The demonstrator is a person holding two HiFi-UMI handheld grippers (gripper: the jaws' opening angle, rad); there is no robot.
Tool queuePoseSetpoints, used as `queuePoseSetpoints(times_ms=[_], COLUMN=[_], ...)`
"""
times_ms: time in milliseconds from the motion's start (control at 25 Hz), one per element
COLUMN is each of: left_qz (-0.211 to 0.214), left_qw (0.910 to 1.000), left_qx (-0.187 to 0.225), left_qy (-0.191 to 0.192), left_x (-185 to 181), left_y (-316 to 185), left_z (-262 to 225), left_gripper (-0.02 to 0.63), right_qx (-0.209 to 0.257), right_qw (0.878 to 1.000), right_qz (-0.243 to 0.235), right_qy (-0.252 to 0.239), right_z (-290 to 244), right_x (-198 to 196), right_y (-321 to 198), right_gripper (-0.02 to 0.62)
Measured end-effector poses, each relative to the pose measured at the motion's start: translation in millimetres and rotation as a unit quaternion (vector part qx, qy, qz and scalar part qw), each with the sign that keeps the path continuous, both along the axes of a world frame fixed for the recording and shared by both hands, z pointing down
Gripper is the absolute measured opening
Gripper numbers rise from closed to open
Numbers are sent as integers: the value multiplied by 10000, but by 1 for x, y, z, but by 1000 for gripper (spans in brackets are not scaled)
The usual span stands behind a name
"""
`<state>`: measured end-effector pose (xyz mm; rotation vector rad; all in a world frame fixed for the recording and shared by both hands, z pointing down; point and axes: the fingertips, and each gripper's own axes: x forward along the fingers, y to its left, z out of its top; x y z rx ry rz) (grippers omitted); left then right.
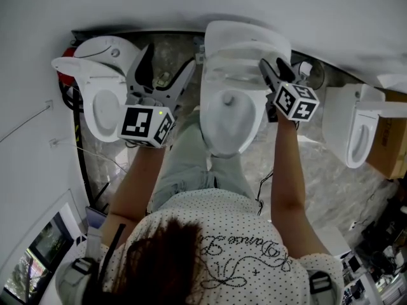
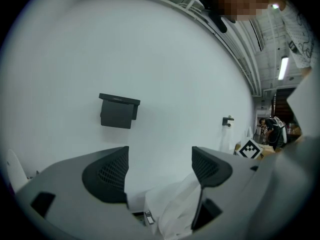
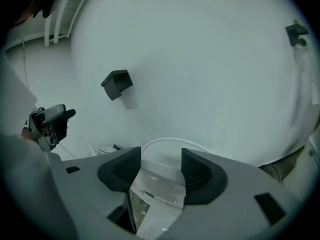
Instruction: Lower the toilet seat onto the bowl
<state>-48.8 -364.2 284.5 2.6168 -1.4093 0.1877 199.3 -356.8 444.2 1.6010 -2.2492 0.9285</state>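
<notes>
The middle toilet [image 1: 227, 116] stands in front of me with its bowl uncovered. Its white seat [image 1: 245, 49] and lid are raised against the tank. My right gripper [image 1: 272, 68] is at the seat's right edge. In the right gripper view the glossy white seat [image 3: 159, 186] fills the gap between the pads of that gripper [image 3: 160, 164], which look closed on it. My left gripper [image 1: 168, 59] hangs left of the bowl with its jaws wide apart. The left gripper view shows the gripper [image 2: 160, 164] holding nothing, with only a white toilet part [image 2: 175, 209] beyond it.
A second toilet [image 1: 102, 100] stands at the left and a third toilet [image 1: 356, 129] at the right beside a cardboard box [image 1: 389, 148]. Cables [image 1: 89, 164] run over the marble floor. A dark box [image 2: 119, 111] hangs on the white wall behind.
</notes>
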Motion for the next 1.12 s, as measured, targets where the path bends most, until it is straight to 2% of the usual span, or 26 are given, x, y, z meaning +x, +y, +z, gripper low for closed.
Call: queuePoseSetpoints(times_ms=[240,480,760,1120], left_qz=[-87,-292,-616,-1026], left_qw=[9999,9994,9975,9941], left_qx=[63,191,334,362], left_qy=[-22,17,-47,-31], left_x=[15,29,31,15], left_y=[30,64,112,177], left_z=[-6,-19,-28,-34], left_gripper=[379,379,379,379], right_qx=[132,228,-255,-800], right_qw=[9992,9911,9836,9759], right_qz=[-359,-1258,-1758,-2027], right_qy=[-104,-358,-309,95], right_z=[-3,-9,-2,-1], right_x=[-7,-9,-14,-34], right_y=[33,58,91,129], right_gripper=[259,247,233,239])
